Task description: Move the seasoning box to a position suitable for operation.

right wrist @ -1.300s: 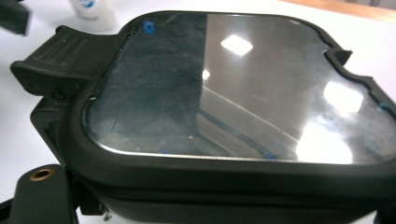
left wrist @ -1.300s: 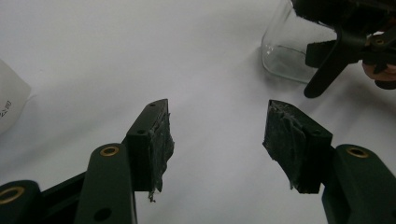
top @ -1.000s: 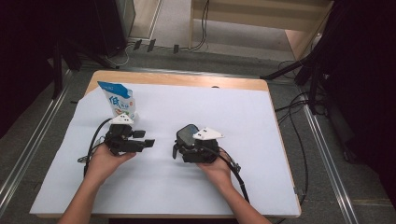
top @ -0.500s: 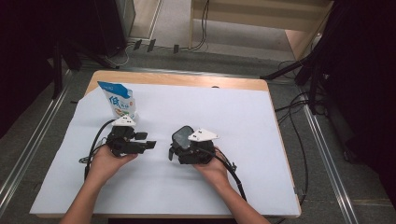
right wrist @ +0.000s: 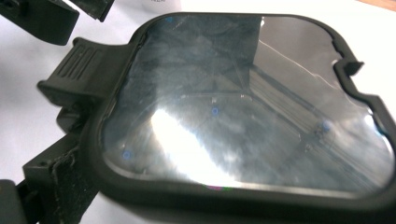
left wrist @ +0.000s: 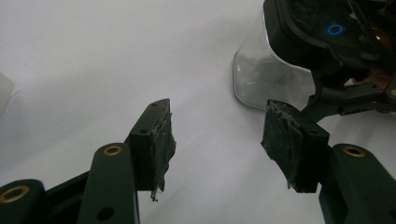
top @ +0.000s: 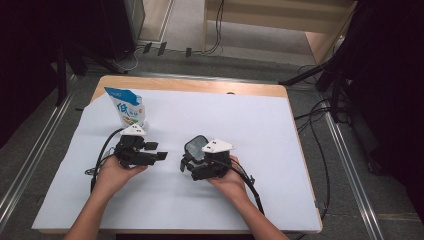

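One clear lidded box [top: 196,148] in right tongs [top: 192,167], lid tilted up

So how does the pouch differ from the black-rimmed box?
The pouch is blue and white with print; the box is clear with a black rim. The pouch stands upright near the far left corner; the box is tilted near the middle. Both are over the white sheet.
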The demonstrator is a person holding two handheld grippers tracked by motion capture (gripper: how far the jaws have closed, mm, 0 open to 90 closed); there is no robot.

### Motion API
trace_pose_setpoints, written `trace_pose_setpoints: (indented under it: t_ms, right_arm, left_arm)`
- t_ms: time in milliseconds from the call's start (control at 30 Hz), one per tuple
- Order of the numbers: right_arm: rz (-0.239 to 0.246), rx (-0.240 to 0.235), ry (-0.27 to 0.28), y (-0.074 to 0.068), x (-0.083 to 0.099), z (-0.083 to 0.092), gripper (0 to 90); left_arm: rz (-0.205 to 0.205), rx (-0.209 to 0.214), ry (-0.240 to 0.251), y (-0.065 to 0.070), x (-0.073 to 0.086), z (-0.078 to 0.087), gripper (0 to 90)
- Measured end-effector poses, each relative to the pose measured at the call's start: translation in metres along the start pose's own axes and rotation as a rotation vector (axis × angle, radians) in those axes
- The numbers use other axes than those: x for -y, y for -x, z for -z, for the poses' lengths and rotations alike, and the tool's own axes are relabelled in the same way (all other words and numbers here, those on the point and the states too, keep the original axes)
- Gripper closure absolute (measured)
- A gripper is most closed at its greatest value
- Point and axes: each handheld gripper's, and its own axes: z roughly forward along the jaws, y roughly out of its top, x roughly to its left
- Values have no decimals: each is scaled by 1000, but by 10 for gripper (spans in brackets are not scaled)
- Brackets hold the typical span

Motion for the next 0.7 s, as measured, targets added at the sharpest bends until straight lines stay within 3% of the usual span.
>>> trace_pose_setpoints:
  t_ms: [233, 433, 467, 533, 567, 633, 667, 700]
  right_arm:
    - [7, -47, -20, 2, 8, 14, 0]
    - [-15, -34, -22, 6, 12, 31, 0]
    - [-25, -31, -24, 7, 13, 39, 0]
    - [-31, -26, -27, 8, 15, 45, 12]
    - [-40, -26, -22, 10, 15, 49, 40]
    - [-53, -40, -2, 13, 16, 57, 180]
    - [-53, -40, -2, 13, 16, 57, 180]
    - [-62, -55, 19, 18, 17, 65, 342]
  left_arm:
    - [-5, -9, 20, 1, 0, 3, 445]
    - [-17, 13, 16, 2, 0, -1, 522]
    - [-26, 26, 18, 4, 0, -2, 597]
    - [-32, 47, 16, 5, 0, -3, 654]
    - [-43, 60, 14, 5, 0, -4, 693]
    - [-56, 63, 13, 7, 1, -7, 751]
    - [-56, 63, 13, 7, 1, -7, 772]
    - [-51, 89, 7, 7, 2, -10, 808]
